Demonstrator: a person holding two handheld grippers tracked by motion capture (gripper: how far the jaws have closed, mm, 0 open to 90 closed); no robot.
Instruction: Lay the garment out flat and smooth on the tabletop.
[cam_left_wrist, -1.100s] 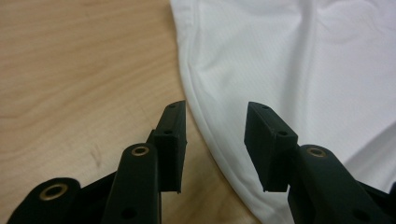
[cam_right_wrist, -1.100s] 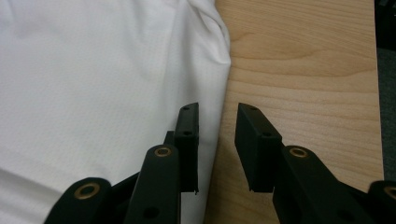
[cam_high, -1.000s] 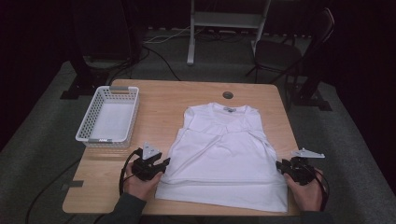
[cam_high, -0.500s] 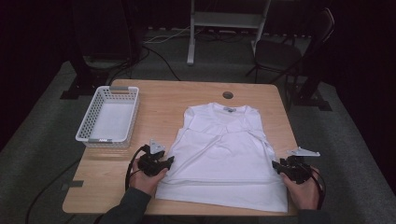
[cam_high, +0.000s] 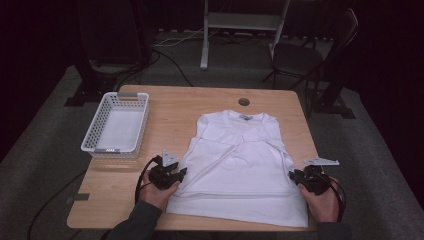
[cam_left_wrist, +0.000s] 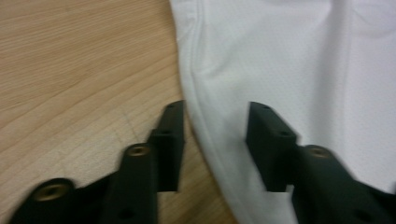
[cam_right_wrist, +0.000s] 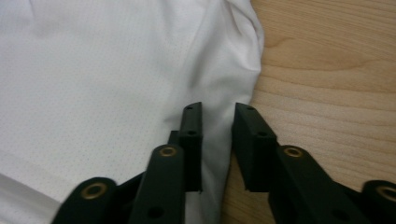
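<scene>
Lying flat on the table (cam_high: 190, 107), the white shirt (cam_high: 240, 170) sat right of centre, its neck toward the far edge, its sleeves folded in across the chest and its hem at the near edge. Its fabric was a fine mesh, smooth but for a few creases.

At its left edge the left gripper (cam_high: 181, 173) had just been closing; its jaws stood apart astride the shirt's seam, one over bare wood, one over cloth, not yet pinching. At the right edge the right gripper (cam_high: 295, 175) had also been closing, its jaws narrow with a ridge of the shirt's edge between them; whether the pads pressed it could not be told.

A white basket (cam_high: 91, 137) stood at the table's left, nothing in it. The wood top had a round hole (cam_high: 244, 101) near the far edge. Beyond were dark carpet, cables, a white stand (cam_high: 205, 40) and a chair (cam_high: 300, 55).
</scene>
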